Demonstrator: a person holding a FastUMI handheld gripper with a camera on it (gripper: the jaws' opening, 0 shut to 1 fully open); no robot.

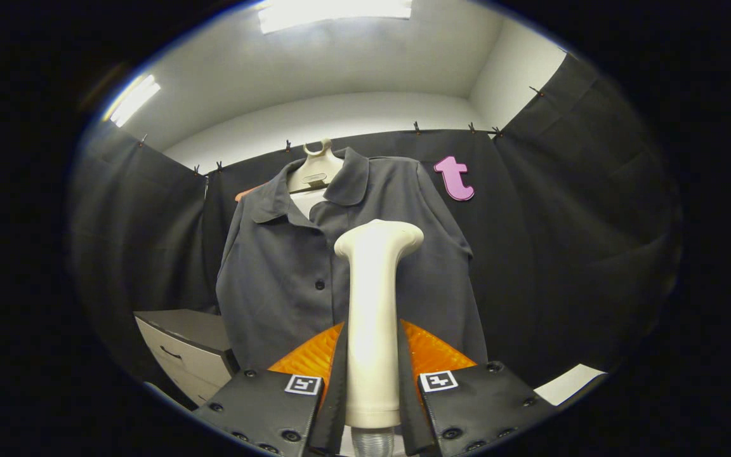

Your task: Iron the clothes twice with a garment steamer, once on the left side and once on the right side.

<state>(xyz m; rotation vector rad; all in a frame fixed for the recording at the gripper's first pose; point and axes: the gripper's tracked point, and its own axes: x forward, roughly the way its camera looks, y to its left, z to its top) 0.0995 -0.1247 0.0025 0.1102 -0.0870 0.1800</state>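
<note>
Grey drawers of a cabinet [181,352] sit low to the left of the dark shirt [276,279], which hangs buttoned on a pale hanger [316,168] against the booth's black cloth. I have the fingers [372,387] clenched on the cream garment steamer [373,304], upright, its head level with the shirt's placket. I judge no pass begun; next I must bring the head onto the left side.

A recording booth, not a home: black cloth [568,209] clipped along white walls, ceiling light panels [334,13] at upper centre, a drawer cabinet [181,349] at lower left
</note>
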